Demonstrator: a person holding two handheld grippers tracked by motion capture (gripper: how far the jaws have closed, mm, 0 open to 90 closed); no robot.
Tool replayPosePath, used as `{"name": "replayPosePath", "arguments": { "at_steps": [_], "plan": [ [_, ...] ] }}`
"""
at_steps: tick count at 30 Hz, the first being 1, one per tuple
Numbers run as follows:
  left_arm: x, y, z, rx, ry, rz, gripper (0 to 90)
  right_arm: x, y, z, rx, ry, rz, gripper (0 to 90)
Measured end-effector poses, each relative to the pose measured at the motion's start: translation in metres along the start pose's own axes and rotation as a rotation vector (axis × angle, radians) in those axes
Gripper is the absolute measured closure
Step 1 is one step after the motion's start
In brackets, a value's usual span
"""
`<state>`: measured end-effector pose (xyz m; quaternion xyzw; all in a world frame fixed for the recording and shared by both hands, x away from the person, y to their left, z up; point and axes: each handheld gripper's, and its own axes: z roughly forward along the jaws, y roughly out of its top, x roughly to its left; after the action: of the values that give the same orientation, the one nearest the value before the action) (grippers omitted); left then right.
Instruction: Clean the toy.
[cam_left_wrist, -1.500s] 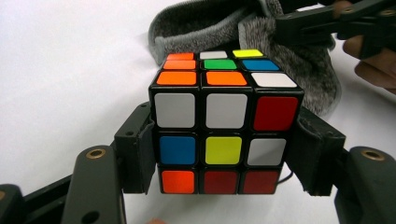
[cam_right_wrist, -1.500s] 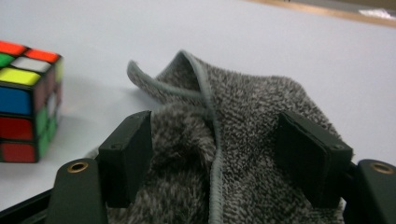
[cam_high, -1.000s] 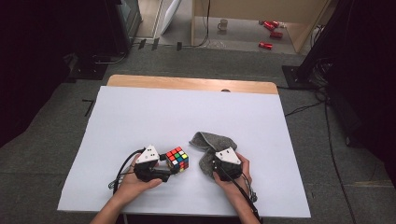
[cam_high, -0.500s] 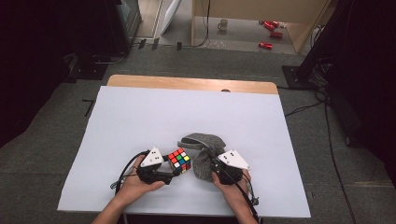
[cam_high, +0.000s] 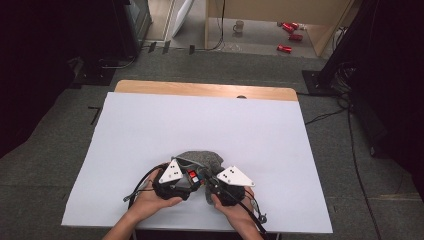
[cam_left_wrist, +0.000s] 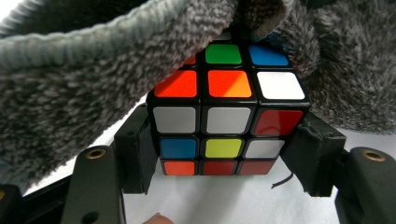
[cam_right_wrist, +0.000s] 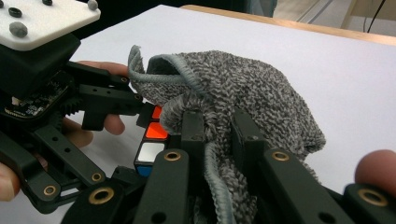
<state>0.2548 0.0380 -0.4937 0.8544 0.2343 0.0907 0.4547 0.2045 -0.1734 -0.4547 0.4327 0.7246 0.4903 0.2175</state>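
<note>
Down at the near edge of the white surface (cam_high: 150, 125), the two hands worked close together. The left gripper (cam_left_wrist: 224, 163) had its black fingers (cam_left_wrist: 135, 154) clamped on the multicoloured puzzle cube with black edges (cam_left_wrist: 224, 116), one pad pressed to each side of it, the gap between them no wider than the cube itself. In the left gripper view the cube sat square between those fingers, its top face showing orange, green, blue and white tiles, its front face white, red, blue, yellow and orange. The grey fuzzy knitted pouch with a ribbed hem (cam_left_wrist: 70, 70) hung over the cube's far edge there, its hem arching across the top of the view and covering the back row of tiles.

The right gripper (cam_right_wrist: 217, 135) had just been closing its fingers (cam_right_wrist: 191, 130), and they stood nearly together, pinching the pouch's hem between them. In the right gripper view the pouch (cam_right_wrist: 252, 93) lay bunched on the surface beyond the fingers, its mouth turned toward the cube (cam_right_wrist: 152, 140), which poked out at the left just under the hem, still in the left gripper's grasp.

From the high view, the left gripper (cam_high: 192, 181) and right gripper (cam_high: 212, 186) sat almost touching, the cube (cam_high: 192, 175) between them with the pouch (cam_high: 202, 160) draped just behind.
</note>
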Motion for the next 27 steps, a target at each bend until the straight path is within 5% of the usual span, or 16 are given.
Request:
{"name": "replayPosePath", "arguments": {
  "at_steps": [8, 12, 19, 23, 27],
  "plan": [
    [-0.001, 0.002, 0.002, -0.002, 0.008, -0.017, 34.7, 0.017, 0.0, 0.001, 0.011, 0.039, -0.057, 79.1],
    [-0.001, 0.002, 0.002, 0.002, 0.01, -0.014, 34.8, 0.022, 0.001, 0.004, 0.021, 0.018, -0.083, 79.0],
    [-0.002, 0.002, 0.002, 0.008, 0.006, -0.006, 34.8, 0.001, 0.001, 0.006, 0.038, -0.053, -0.025, 79.1],
    [-0.002, 0.002, 0.003, 0.009, 0.003, -0.01, 34.8, -0.003, 0.001, 0.004, 0.037, -0.041, 0.014, 78.9],
    [-0.001, 0.002, 0.003, 0.012, 0.001, -0.015, 34.8, 0.01, 0.002, 0.004, 0.031, 0.001, 0.004, 78.8]
  ]
}}
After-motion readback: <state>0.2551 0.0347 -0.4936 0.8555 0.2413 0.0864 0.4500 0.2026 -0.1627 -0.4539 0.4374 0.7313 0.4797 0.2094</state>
